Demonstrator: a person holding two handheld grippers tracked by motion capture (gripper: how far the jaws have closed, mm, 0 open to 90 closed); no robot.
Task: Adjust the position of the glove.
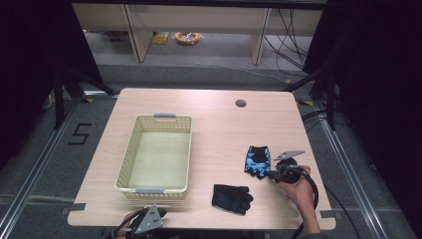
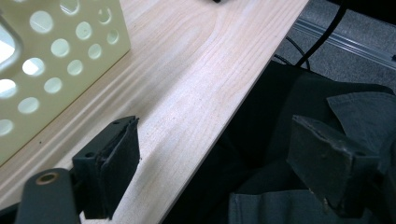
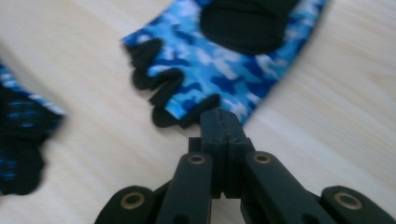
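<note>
Claws first, since that's where the action is. Right claw (image 3: pixel 223 116) has its jaws squeezed flat together, and the tips sit right at the edge of the blue camo glove (image 3: pixel 224 60), down by its short black finger stubs. From the right gripper view I honestly can't tell if a bit of fabric is pinched in there or if the tips are only touching the edge, so I'm calling it clenched and leaving it at that. From the high view, the same claw (image 1: pixel 272 174) comes in from the right side of the desk (image 1: pixel 219 129), with the person's hand (image 1: pixel 297 188) wrapped around the gripper body and a black cable looping off behind it.

That glove (image 1: pixel 257 161) lies flat on the desk toward the right, palm patch up. A second glove, the black glove (image 1: pixel 232 198), lies nearer the front edge and a bit to the left, apart from the blue one. It also peeks in, blurry, at the left edge of the right gripper view (image 3: pixel 21 140).

Left claw (image 2: pixel 219 168) is released, jaws standing wide with nothing between them. It hangs at the front edge of the desk, one jaw over the wood and the other over dark cloth beyond the edge. In the high view it sits low at the bottom left (image 1: pixel 147 221), just in front of the basket (image 1: pixel 130 149).

Basket is pale yellow plastic with round holes and grey handles, on the left half of the desk, well apart from both gloves.
</note>
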